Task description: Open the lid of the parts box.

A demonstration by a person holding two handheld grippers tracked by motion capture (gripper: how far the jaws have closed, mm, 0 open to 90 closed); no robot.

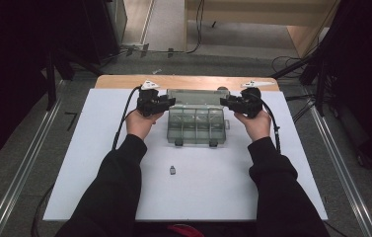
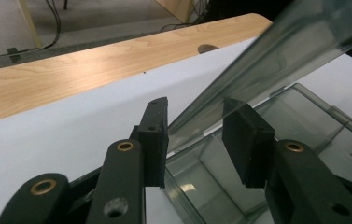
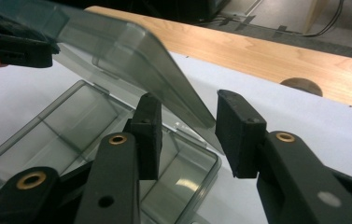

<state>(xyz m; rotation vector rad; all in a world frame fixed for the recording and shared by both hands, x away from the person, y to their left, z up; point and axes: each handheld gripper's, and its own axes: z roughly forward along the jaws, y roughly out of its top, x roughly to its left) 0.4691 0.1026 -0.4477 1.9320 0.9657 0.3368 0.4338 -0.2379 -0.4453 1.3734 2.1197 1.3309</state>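
A clear grey compartment box (image 1: 196, 127) sits at the back middle of the white board (image 1: 90, 163), its lid (image 1: 196, 95) raised behind it. My left gripper (image 1: 170, 102) is at the lid's left end and my right gripper (image 1: 224, 101) at its right end. In the left gripper view the lid (image 2: 281, 56) slants up to the right, and its edge passes between the open jaws of my left gripper (image 2: 196, 112) above the box's compartments (image 2: 304, 121). In the right gripper view the lid's (image 3: 117, 51) corner lies between the open jaws of my right gripper (image 3: 187, 100).
A small grey part (image 1: 172, 170) lies on the board in front of the box. A wooden tabletop strip (image 1: 124, 81) runs behind the board. Metal rails (image 1: 20, 173) flank the table, and cables trail on the floor beyond.
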